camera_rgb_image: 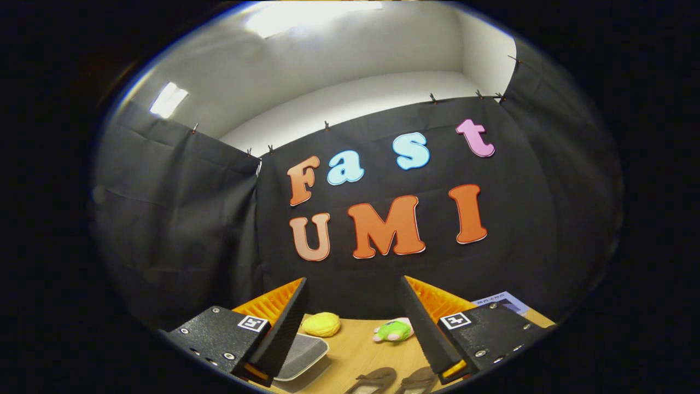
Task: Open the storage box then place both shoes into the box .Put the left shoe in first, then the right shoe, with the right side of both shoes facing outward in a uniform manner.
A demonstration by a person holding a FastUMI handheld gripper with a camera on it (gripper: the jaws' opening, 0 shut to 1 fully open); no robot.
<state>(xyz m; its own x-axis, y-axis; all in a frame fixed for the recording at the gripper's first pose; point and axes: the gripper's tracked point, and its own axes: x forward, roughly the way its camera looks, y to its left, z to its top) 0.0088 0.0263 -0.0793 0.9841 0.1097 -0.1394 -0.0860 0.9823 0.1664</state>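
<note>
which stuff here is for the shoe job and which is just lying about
For the job:
- pair of shoes, on the table between the open fingers of the tool
- storage box, by one finger, lid state unclear

Lying about:
- yellow toy
- green toy
- paper at the table's far edge

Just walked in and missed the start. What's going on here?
A hand-held claw hangs open above a wooden table, gripping nothing. Below and between its fingers lie two dark shoes, untouched. A pale, lidded storage box sits by the left finger. Beyond them lie a yellow toy and a green toy.
</note>
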